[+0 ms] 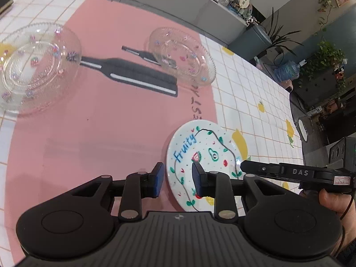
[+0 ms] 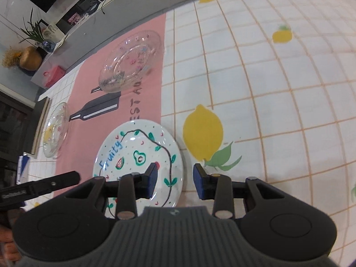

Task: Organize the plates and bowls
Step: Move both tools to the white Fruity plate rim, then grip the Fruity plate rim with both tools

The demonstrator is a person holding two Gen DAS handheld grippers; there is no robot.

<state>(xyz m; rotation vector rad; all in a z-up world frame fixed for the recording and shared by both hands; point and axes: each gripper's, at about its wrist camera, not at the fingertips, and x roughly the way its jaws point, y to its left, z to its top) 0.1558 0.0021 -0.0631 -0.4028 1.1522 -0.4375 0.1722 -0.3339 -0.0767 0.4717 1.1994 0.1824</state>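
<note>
The left gripper (image 1: 178, 181) filled the near edge of its own view, its jaws spread, with the right blue pad (image 1: 197, 179) over the near left part of the white plate (image 1: 201, 153) and the left pad over the pink mat (image 1: 106, 120); whether the pad touched the plate could not be told. The plate, painted with "Fruity", a watermelon slice and an avocado, lay flat and held nothing, straddling the mat's right edge and the lemon-print tablecloth (image 1: 251, 93). The right gripper (image 2: 174, 181) also had its jaws spread, the left pad above the plate's right part and the right pad above the cloth just beside the rim. It gripped nothing. Farther off on the mat sat a glass bowl (image 1: 35, 66) at the left, empty, and a glass plate (image 1: 182, 55) at the far right, also empty, the two well apart. In the left view the right gripper reached in from the right, a hand (image 1: 333, 202) behind it.
</note>
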